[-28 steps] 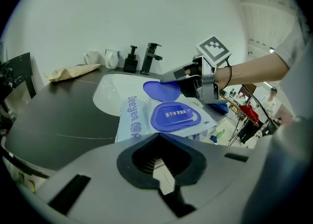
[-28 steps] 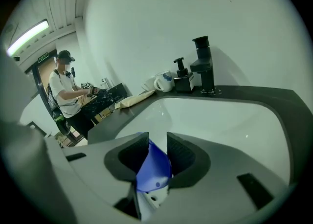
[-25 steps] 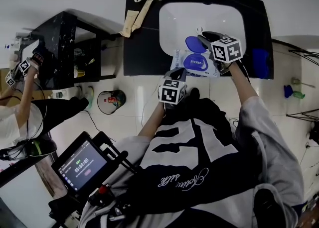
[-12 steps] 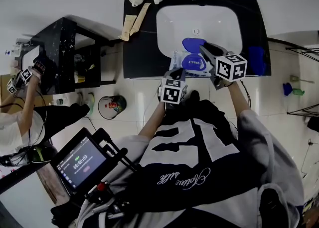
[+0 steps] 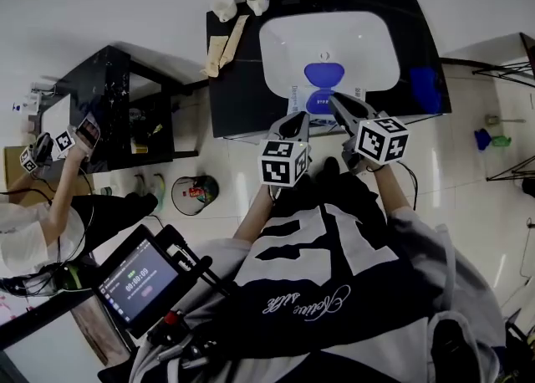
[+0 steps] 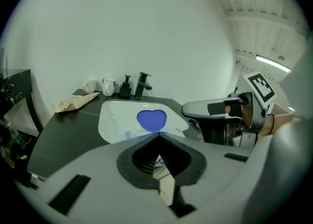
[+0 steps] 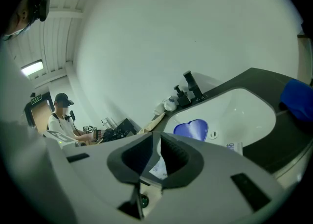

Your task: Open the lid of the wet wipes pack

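Black counter [image 5: 238, 97] and white basin [image 5: 280, 34] fill the space in front of you. At the basin's near edge lies the wet wipes pack [image 5: 309, 101], and its blue lid [image 5: 324, 74] already stands flipped up toward the far side, so the opening looks done. Your left gripper [image 5: 292, 125] hangs just on the near side of the pack, jaws together on nothing. Your right gripper [image 5: 341, 107], beside it, is closing with only a slit left and is also empty. Nothing seems left to do but move clear.

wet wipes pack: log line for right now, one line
wet wipes pack: on sink front edge | lid: flipped open | left claw: shut, empty, off pack | right claw: jaws closing, nothing between, off pack
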### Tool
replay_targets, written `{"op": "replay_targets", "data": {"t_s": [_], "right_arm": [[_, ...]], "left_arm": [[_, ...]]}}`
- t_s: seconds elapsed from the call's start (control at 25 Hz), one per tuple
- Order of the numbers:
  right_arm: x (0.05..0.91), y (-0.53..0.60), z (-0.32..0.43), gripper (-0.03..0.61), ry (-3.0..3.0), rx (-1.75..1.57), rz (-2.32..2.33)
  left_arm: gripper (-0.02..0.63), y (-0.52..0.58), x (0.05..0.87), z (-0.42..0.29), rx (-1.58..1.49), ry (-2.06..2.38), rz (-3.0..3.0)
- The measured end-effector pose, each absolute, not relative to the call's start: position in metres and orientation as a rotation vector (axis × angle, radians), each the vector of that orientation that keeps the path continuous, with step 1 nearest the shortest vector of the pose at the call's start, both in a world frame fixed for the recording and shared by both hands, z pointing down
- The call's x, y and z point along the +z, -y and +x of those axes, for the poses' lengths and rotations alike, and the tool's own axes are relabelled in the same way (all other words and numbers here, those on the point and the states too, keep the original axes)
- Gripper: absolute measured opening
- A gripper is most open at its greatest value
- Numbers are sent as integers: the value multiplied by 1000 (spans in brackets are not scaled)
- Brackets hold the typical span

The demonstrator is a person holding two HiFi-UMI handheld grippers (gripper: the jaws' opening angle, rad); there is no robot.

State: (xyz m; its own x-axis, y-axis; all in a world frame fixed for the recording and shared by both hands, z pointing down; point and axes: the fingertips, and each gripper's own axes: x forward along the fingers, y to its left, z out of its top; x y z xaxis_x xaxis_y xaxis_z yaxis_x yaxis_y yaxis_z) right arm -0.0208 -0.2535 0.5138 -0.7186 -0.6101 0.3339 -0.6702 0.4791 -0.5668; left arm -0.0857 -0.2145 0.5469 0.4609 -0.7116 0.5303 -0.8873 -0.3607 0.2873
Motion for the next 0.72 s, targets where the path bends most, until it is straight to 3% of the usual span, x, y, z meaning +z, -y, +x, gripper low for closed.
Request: {"op": "replay_targets", "data": {"t_s": [0.24, 0.72], "right_arm": [[483, 191, -21, 0, 2618, 1066, 1277], [484, 119, -12, -2, 2557, 1028, 1306]], "left_arm": [[-2, 172, 503, -91, 330, 1283, 2252], [-2, 117, 478, -58, 269, 1198, 2321]]}}
